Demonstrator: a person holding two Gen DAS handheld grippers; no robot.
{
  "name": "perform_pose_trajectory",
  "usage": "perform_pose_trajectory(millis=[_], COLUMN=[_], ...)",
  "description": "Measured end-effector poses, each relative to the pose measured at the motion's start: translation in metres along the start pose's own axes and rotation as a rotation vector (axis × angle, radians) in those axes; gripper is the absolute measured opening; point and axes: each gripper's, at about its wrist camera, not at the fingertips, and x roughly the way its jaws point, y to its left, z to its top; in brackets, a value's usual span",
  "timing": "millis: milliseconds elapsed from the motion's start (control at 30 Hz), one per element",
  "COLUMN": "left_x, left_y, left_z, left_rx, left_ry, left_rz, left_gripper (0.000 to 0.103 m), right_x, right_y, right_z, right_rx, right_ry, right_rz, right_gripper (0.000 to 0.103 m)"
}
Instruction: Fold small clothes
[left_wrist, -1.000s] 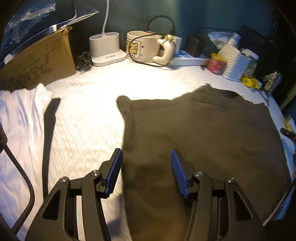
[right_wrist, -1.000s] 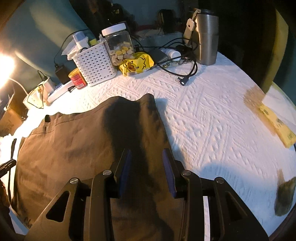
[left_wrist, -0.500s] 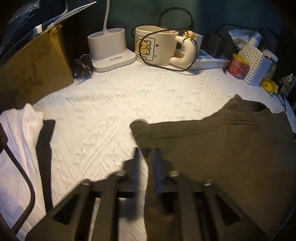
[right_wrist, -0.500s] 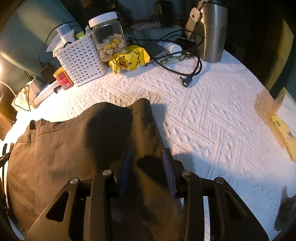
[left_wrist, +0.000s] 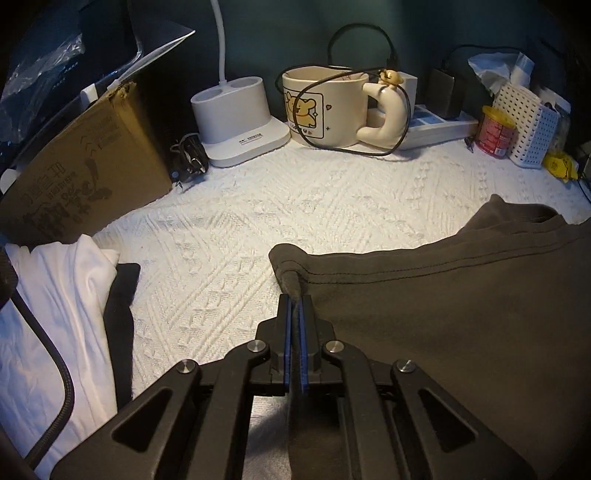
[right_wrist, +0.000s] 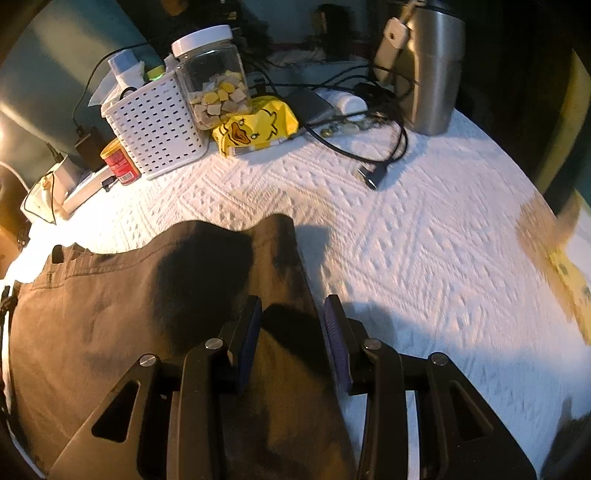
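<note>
Brown shirt pinched at one sleeve on the white-covered desk

The left hand-held gripper (left_wrist: 294, 301) is closed tight on the sleeve edge of the brown shirt (left_wrist: 443, 314), which lies flat on the textured white cloth (left_wrist: 295, 206). The right hand-held gripper (right_wrist: 293, 314) hangs with jaws apart over the shirt's opposite sleeve, gripping nothing.

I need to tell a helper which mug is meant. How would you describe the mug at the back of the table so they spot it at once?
Start at the white lamp base on the far edge of the white textured tablecloth. Just right of it stands the cream mug, left of the white power strip. It alone bears a cartoon bear print, has a thick curved handle, and a black cable loops across it.
</note>
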Motion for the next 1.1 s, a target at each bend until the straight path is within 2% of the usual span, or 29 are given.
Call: perform_pose_trajectory(millis=[100, 133, 167, 200, 300, 500, 667, 767, 833, 933, 1067, 1100], left_x=[-0.001, -0.001, -0.001, -0.001, 0.004, 0.006, 0.006, 0.002, -0.004, -0.017, -0.037, -0.041], left_y=[-0.002, -0.003, -0.004, -0.005, -0.007, -0.005, -0.005, -0.007, -0.007, -0.006, -0.007, -0.008], left_z=[-0.001, -0.001, -0.001, -0.001, -0.002, -0.001, 0.0, -0.001, -0.002, -0.002, -0.005, -0.007], left_rx=[-0.001, 0.0, 0.0, 0.001, -0.003, -0.017, -0.023, -0.017, -0.02, -0.033, -0.04, -0.041], left_ry=[0.005, 0.007, 0.007, 0.007, 0.025, 0.039, 0.043, 0.029, 0.008, -0.041, -0.099, -0.108], left_rz=[0.001, 0.002, 0.001, 0.003, -0.007, -0.025, -0.022, -0.013, -0.015, -0.018, -0.04, -0.049], left_gripper=[0.003, 0.003, 0.003, 0.003, 0.003, 0.004, 0.006, 0.017, 0.035, 0.056, 0.058, 0.058], right_x=[0.005, 0.007, 0.007, 0.009, 0.011, 0.01, 0.009, 0.004, 0.0, -0.006, -0.019, -0.024], right_y=[0.01, 0.017, 0.021, 0.025, 0.023, 0.004, 0.006, 0.007, 0.006, 0.004, 0.004, 0.004], right_z=[0.003, 0.004, 0.005, 0.006, 0.01, 0.017, 0.017, 0.015, 0.014, 0.009, 0.0, -0.003], right_rx=[-0.065, -0.102, -0.126, -0.138, -0.136, -0.076, -0.09, -0.086, -0.077, -0.066, -0.065, -0.062], right_ry=[-0.004, -0.002, -0.004, -0.001, -0.006, -0.025, -0.029, -0.026, -0.016, -0.001, -0.003, -0.003], right_rz=[-0.023, -0.037, -0.041, -0.029, -0.038, -0.051, -0.076, -0.089, -0.089, -0.09, -0.11, -0.11], right_gripper=[0.037, 0.034, 0.029, 0.015, 0.006, 0.005, 0.005, 0.005, 0.005, 0.006, 0.019, 0.026])
